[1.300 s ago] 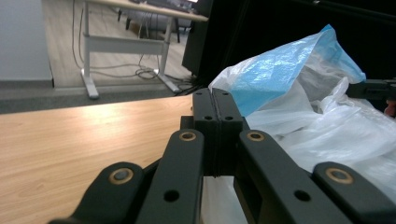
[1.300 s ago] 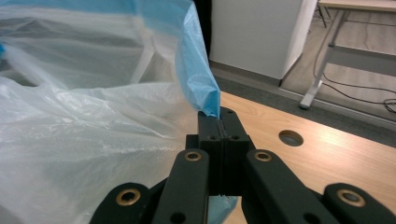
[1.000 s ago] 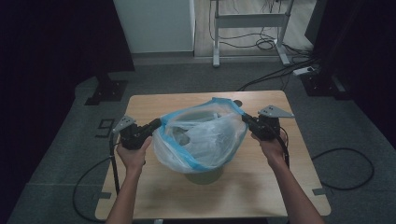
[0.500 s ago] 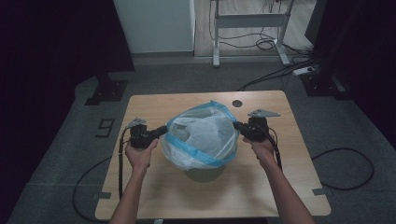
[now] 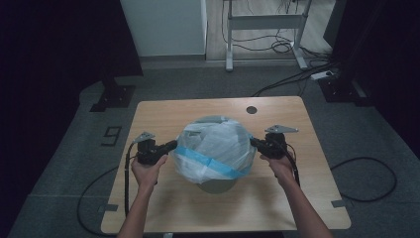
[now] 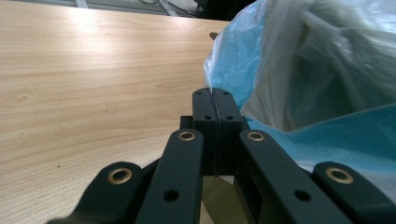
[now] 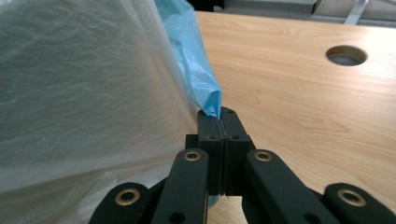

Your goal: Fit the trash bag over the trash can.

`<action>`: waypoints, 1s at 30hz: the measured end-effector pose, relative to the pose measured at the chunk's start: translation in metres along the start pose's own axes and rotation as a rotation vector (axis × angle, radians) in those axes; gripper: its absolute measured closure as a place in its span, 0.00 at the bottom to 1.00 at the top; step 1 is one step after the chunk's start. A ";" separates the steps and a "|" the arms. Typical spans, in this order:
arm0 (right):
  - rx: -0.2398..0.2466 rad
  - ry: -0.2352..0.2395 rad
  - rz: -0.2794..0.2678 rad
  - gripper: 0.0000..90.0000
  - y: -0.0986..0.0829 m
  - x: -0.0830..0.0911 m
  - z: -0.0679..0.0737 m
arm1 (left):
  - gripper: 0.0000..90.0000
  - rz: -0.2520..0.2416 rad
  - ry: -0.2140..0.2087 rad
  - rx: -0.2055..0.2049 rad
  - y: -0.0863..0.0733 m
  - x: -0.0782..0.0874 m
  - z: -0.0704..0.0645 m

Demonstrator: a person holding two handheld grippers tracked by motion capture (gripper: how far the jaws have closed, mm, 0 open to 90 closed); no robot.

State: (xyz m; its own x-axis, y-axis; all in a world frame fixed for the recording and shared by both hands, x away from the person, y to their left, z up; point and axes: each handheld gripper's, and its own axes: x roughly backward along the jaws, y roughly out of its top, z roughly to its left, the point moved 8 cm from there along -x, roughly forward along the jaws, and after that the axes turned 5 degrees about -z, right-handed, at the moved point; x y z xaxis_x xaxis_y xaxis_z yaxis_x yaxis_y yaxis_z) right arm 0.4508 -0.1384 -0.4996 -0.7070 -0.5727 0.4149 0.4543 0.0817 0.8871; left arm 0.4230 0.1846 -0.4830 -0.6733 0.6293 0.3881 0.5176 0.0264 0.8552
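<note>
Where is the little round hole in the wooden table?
In the high view, the round hole sits near the far edge of the wooden table, right of centre, just beyond the clear plastic bag with blue trim.

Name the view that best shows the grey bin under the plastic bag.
High view: the grey bin peeks out below the plastic bag, with its far rim behind. In the gripper views each tool pinches the bag's blue edge, and the bag covers the bin.

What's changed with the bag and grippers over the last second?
Both grippers, left and right, have come down and toward the person, drawing the plastic bag over the grey bin so its mouth now faces down. Both stay shut on the bag's blue rim; the table is unchanged.
</note>
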 end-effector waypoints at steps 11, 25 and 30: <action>0.028 -0.084 -0.205 0.54 0.029 0.061 0.012 | 0.96 -0.029 -0.002 -0.027 0.004 0.013 -0.005; 0.139 0.211 -0.185 0.40 -0.013 0.111 0.096 | 0.96 -0.025 0.015 -0.036 0.004 0.017 -0.007; 0.185 0.268 -0.172 0.38 -0.027 0.105 0.115 | 0.96 -0.023 0.016 -0.039 0.003 0.017 -0.009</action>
State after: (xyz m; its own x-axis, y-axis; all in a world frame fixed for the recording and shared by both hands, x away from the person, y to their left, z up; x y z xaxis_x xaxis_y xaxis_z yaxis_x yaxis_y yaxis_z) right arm 0.3018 -0.1067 -0.4562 -0.5862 -0.7824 0.2103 0.2181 0.0976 0.9710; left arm 0.4089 0.1884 -0.4709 -0.6935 0.6162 0.3733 0.4810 0.0102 0.8767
